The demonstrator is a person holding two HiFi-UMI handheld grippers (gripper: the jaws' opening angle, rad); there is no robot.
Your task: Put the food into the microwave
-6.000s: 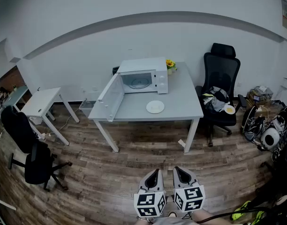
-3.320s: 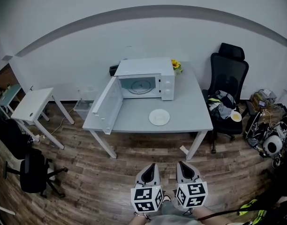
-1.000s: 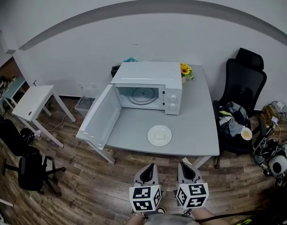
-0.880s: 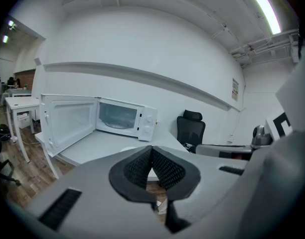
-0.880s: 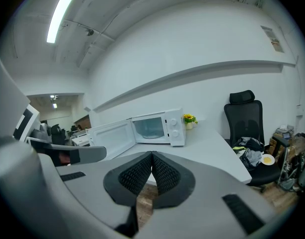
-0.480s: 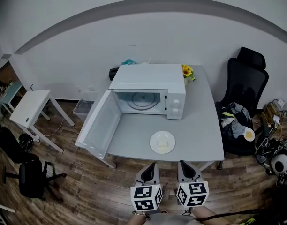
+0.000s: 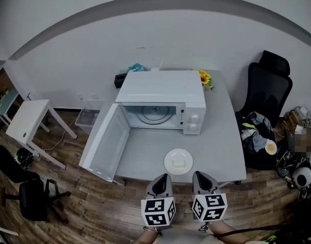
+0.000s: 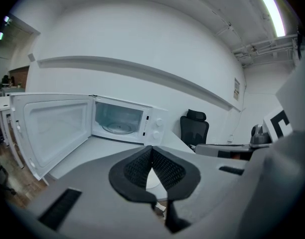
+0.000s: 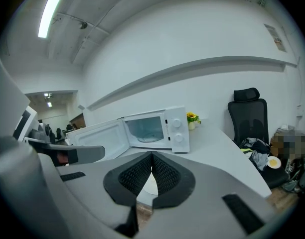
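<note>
At the near edge of the table [image 7: 224, 149], the plate [image 7: 168, 162] with the food [image 7: 180, 162] now lies just beyond both grippers, much nearer than a second ago: the person has walked up. The left gripper [image 7: 162, 177] and right gripper [image 7: 198, 175] are both closed and empty. Beyond the plate, the microwave [image 7: 163, 103] stands with its door [image 7: 105, 142] swung open to the left, so picking up can likely begin.

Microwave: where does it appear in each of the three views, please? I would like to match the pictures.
Head view: the microwave is at the centre, slightly above the middle.
Left gripper view: the microwave is left of centre, at mid height.
Right gripper view: the microwave is at the centre, slightly below mid height.
Shared landmark: the black office chair, to the right of the microwave in all three views.
</note>
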